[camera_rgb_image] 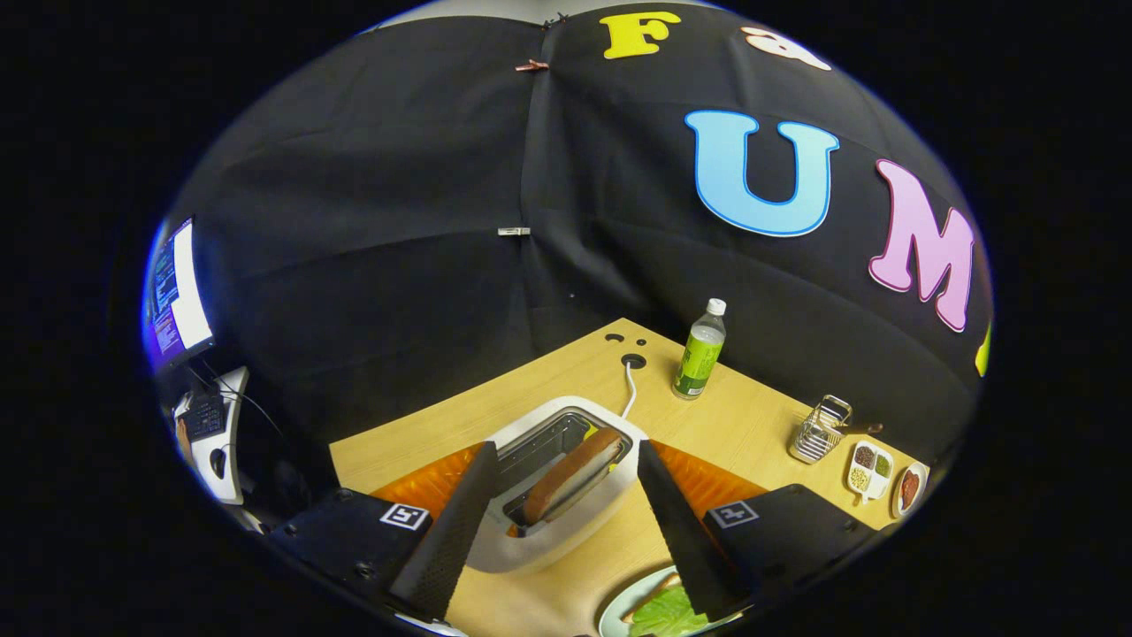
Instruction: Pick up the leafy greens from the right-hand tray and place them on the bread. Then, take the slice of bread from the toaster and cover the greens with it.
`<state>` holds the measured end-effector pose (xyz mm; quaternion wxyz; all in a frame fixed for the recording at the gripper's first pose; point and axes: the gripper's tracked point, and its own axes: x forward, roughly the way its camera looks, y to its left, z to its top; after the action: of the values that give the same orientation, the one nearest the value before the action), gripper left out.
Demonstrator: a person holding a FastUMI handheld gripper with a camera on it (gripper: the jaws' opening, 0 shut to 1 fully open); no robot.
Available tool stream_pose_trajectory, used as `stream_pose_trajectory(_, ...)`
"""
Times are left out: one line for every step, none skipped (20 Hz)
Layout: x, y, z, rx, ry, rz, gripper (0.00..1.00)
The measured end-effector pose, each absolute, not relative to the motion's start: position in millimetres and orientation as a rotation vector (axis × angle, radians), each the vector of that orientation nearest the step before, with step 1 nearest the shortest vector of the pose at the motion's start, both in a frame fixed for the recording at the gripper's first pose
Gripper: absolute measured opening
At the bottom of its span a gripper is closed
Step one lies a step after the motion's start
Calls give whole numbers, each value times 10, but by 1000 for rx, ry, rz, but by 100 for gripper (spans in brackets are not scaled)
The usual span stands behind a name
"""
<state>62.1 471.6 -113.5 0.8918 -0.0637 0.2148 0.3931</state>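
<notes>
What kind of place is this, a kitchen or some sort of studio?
Likely a staged recording booth set up as a kitchen corner: black cloth walls surround a wooden table holding a toaster with bread and a green bottle. The open tool straddles the toaster.

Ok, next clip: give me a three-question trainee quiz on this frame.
1. True or false: the greens already lie on the plate.
2. What stands in the toaster slot? A) a bread slice B) a spoon C) nothing
3. What are the gripper fingers doing?

Key: 1 true. 2 A, the bread slice. 3 Spread open either side of the toaster, holding nothing.
</notes>
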Motion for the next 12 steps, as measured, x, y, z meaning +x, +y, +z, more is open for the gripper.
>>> stream_pose_trajectory(645,4754,-1204,-141,451,802,98)
stream_pose_trajectory(665,4798,-1274,-145,459,790,98)
stream_pose_trajectory(684,4840,-1346,-147,470,779,98)
stream_pose_trajectory(715,4866,-1419,-149,482,764,98)
stream_pose_trajectory(749,4897,-1486,-150,496,749,98)
stream_pose_trajectory(783,4939,-1537,-145,503,734,98)
stream_pose_trajectory(812,4956,-1598,-144,514,717,98)
stream_pose_trajectory(818,4977,-1659,-136,532,704,98)
stream_pose_trajectory(823,4994,-1706,-121,546,691,98)
stream_pose_trajectory(836,5009,-1713,-103,557,680,95)
stream_pose_trajectory(859,5025,-1715,-94,560,672,92)
stream_pose_trajectory(883,5016,-1703,-91,561,664,85)
